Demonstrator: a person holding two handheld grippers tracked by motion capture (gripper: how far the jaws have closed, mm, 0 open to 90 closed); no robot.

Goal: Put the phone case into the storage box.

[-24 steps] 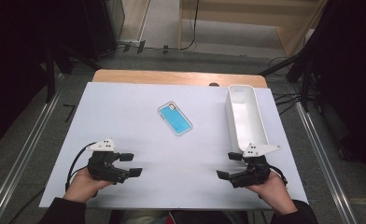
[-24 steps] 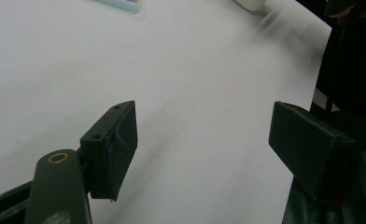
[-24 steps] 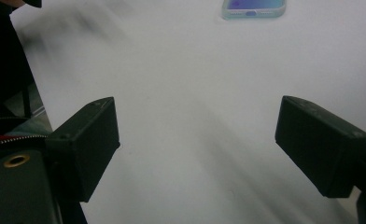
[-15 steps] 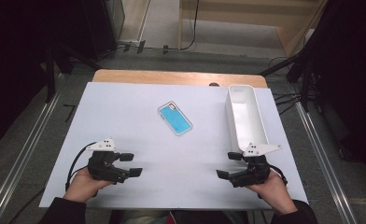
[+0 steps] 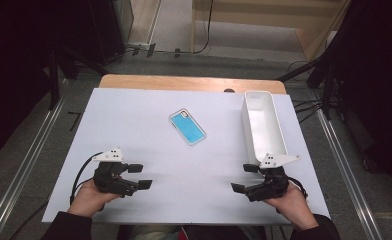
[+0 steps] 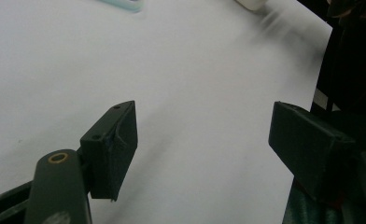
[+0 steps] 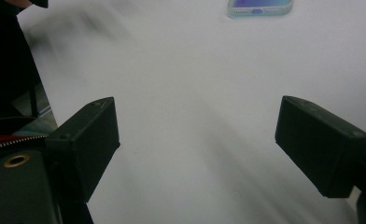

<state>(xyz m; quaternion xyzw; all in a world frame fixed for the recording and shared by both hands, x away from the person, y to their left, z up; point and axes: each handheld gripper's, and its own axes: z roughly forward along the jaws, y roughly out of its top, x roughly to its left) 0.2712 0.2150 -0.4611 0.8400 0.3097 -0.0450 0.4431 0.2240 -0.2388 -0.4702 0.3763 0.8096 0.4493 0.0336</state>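
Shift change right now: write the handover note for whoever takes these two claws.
Left claw: open, empty, low over the white table at its near left.
Right claw: open, empty, at the near right, just short of the bin.
Blue rectangular phone in a clear case: flat at table centre, untouched.
White oblong plastic bin: along the right edge, looks empty.
Done: nothing.
Left: probably pick up the phone, perhaps for the bin.

Two black hand-held grippers, left gripper [image 5: 139, 176] and right gripper [image 5: 243, 178]; blocky dark rubber-faced jaws on metal arms, brass-ringed screw hole on each arm; pale three-cornered plate on top; thin black cable looping off the left; dark sleeves at both wrists
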